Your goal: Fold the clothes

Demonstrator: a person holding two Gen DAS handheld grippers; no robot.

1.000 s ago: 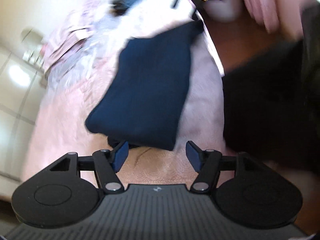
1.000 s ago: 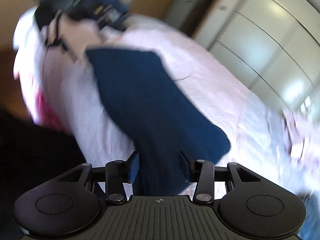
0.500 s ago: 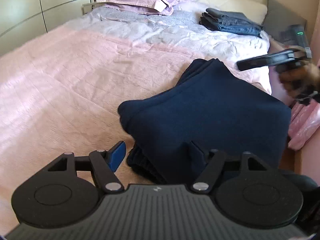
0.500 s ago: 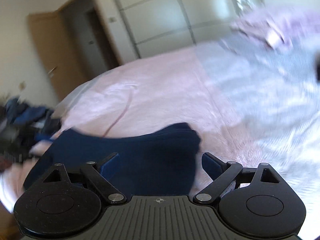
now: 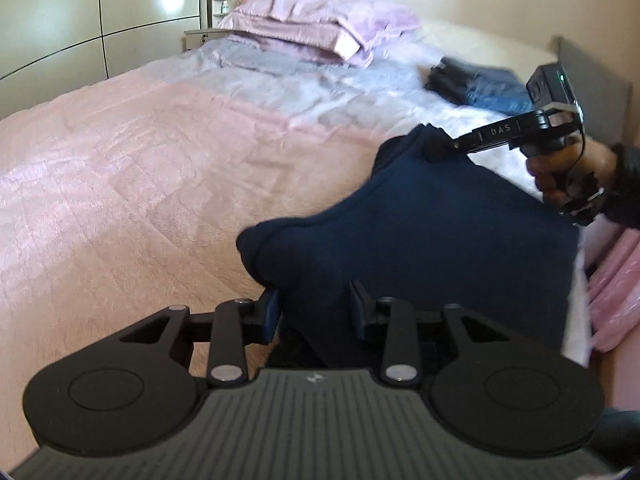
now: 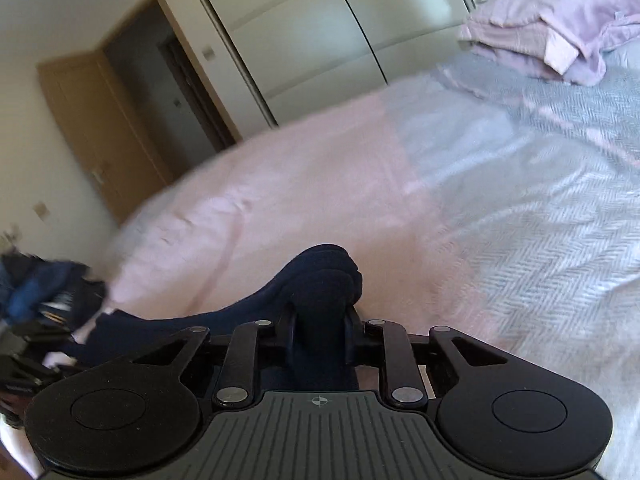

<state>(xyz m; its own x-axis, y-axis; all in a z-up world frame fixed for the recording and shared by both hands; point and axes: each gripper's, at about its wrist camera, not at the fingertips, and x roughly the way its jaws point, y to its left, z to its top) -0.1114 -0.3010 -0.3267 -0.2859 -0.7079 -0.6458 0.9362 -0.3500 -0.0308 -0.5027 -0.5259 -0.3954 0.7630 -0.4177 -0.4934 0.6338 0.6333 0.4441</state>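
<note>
both claws (image 5: 314, 312) (image 6: 320, 336) pinching navy garment (image 5: 432, 240) edges, pink bedspread (image 5: 140, 184) beside

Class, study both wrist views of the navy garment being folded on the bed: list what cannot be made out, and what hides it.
- Left wrist view: the navy garment's near edge, behind the left gripper.
- Right wrist view: what kind of garment it is; the right gripper covers most of it.
- Right wrist view: the dark pile at the left edge, blurred.

Half a second ago both tongs stood open around the navy garment (image 5: 432, 240). Now the left tongs (image 5: 314, 314) have closed on its near edge, and the right tongs (image 6: 320, 332) grip its far bunched corner.
</note>
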